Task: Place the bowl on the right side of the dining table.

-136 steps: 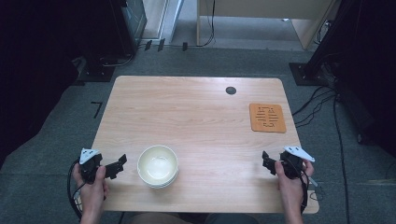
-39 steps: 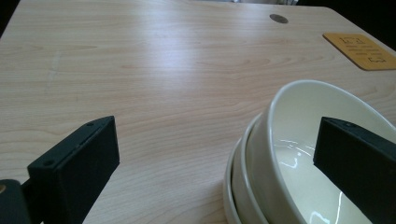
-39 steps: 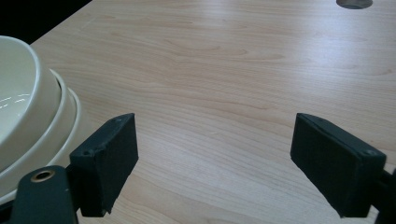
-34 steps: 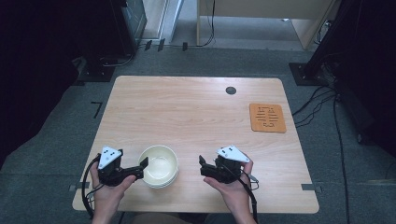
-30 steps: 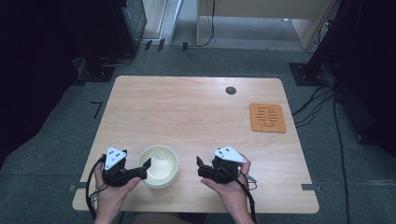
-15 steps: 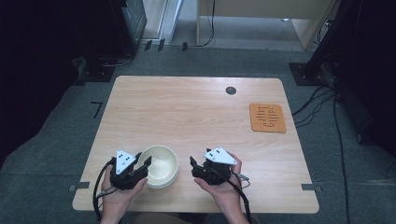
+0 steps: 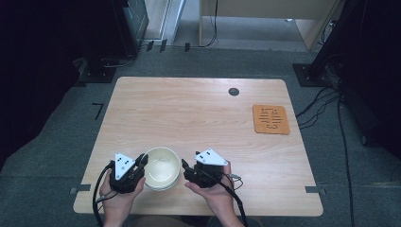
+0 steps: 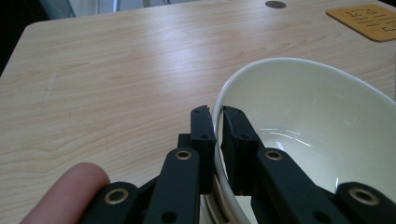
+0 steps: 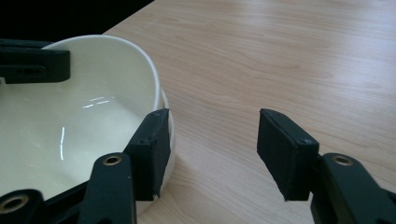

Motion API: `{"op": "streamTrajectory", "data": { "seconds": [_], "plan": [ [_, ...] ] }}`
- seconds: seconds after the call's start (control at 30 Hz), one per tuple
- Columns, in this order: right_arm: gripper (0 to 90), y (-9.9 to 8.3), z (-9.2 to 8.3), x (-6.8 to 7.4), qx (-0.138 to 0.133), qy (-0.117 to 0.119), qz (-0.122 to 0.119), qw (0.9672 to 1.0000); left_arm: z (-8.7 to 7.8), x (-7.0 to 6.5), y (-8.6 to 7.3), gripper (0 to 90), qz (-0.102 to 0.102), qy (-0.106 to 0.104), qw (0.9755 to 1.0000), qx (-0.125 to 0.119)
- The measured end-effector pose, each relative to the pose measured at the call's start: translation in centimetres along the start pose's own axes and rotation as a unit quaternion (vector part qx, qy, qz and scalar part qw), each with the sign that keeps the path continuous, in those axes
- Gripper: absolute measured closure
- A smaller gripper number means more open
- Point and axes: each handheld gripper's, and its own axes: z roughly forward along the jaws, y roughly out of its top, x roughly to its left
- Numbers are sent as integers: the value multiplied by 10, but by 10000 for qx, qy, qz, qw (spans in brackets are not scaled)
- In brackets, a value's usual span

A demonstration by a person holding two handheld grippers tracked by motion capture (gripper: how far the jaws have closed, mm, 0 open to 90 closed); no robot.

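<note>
Little here can be read. The square orange mat [image 7: 270, 119] near the right edge of the pale wooden bench [image 7: 198, 109] carries a pattern of short dark bars and lines, seen in the high view and again in part at the top corner of the left gripper view [image 8: 369, 15]; no letters or numbers can be made out in it. On the grey floor left of the bench, a dark mark [image 7: 98, 111] shaped like the figure 7 shows.
</note>
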Motion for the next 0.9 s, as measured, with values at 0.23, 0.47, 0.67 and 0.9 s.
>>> {"op": "streamTrajectory", "data": {
  "seconds": [0.23, 0.47, 0.67, 0.9],
  "plan": [
    [540, 3, 4, 4, -45, 161, 173, 9997, -2, -2, 0, 840, 125, 48, 9998, -137],
    [567, 6, 3, 0, -118, 707, 406, 9966, -3, -1, 1, 834, 202, -11, 9995, -243],
    [560, 5, 6, 4, -25, 810, 363, 9960, 0, -3, 1, 758, 267, -22, 9996, 52],
    [507, 4, 10, 8, 98, 818, 287, 9962, 1, -5, -2, 828, 352, 169, 9992, -91]
  ]
}}
